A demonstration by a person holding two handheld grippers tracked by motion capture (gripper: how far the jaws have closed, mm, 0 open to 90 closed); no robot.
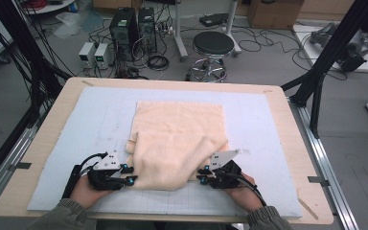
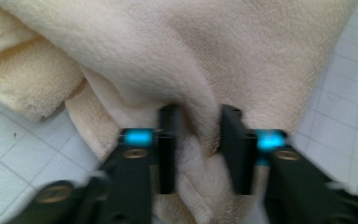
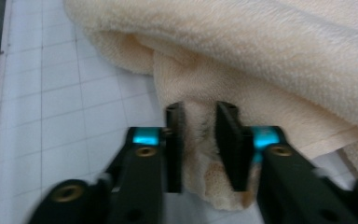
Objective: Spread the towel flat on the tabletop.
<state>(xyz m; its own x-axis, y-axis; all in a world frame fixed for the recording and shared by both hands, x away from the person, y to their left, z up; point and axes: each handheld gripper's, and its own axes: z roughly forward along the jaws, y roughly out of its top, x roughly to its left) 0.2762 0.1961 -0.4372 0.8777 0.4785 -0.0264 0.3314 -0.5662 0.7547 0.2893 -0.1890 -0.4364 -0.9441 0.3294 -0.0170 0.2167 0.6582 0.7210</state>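
Cream terry cloth made up the towel, which lay on the pale grey gridded mat covering the wooden table; in the high view its far part lay flat and square while its near part was doubled back toward the person in a rumpled fold. At the fold's near left corner sat the left gripper, and at its near right corner the right gripper, each carried in a hand coming up from the bottom edge, with grey three-cornered plates on top of both tools. Beyond the table stood a black stool and two computer towers on a floor strewn with cables. In the left gripper view, the left gripper had its two black jaws drawn narrow onto a bunched pleat of towel, the cloth pinched between the pads, with more folds piled to the left over the mat's grid. In the right gripper view, the right gripper likewise clamped a hanging edge of towel between close-set jaws; the hem seemed to sag below them, though blur made that hard to judge, and the mat showed to the left.
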